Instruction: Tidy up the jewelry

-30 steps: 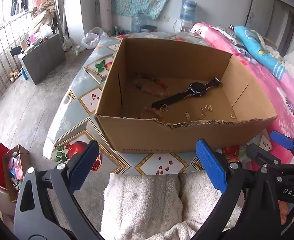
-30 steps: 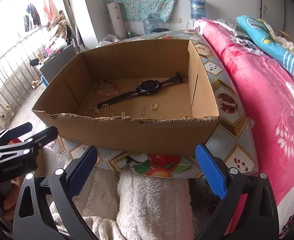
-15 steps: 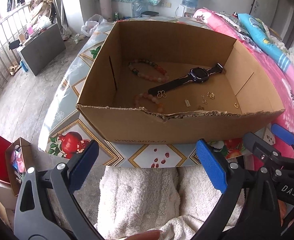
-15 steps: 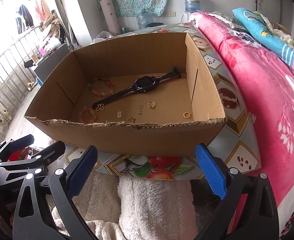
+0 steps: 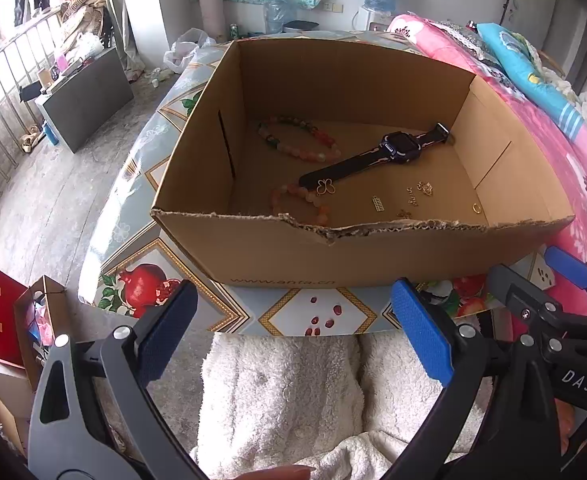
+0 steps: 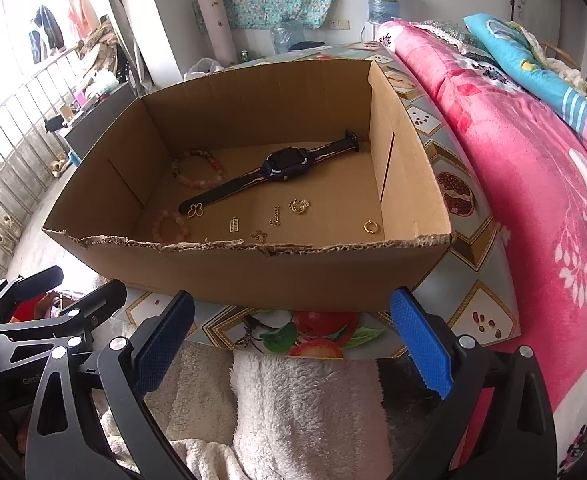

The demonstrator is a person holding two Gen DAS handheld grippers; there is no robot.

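Two tongs spread wide, short of cardboard box torn rim

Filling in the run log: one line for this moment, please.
left gripper open, empty | right gripper open, empty | watch, bracelets, charms in cardboard box

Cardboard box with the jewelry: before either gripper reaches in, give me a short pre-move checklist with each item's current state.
1. Left gripper open and empty: ok.
2. Right gripper open and empty: ok.
3. Both grippers outside the cardboard box, in front of its torn near wall: ok.
4. Box top open, contents in view: ok.
5. Pieces lying apart for a clean pick: not ok. The butterfly charm sits at the end of the watch strap, touching or overlapping it; the gold ring and the other small charms lie apart.
6. Sorting destination for the pieces: cannot tell; no tray or divider shows.
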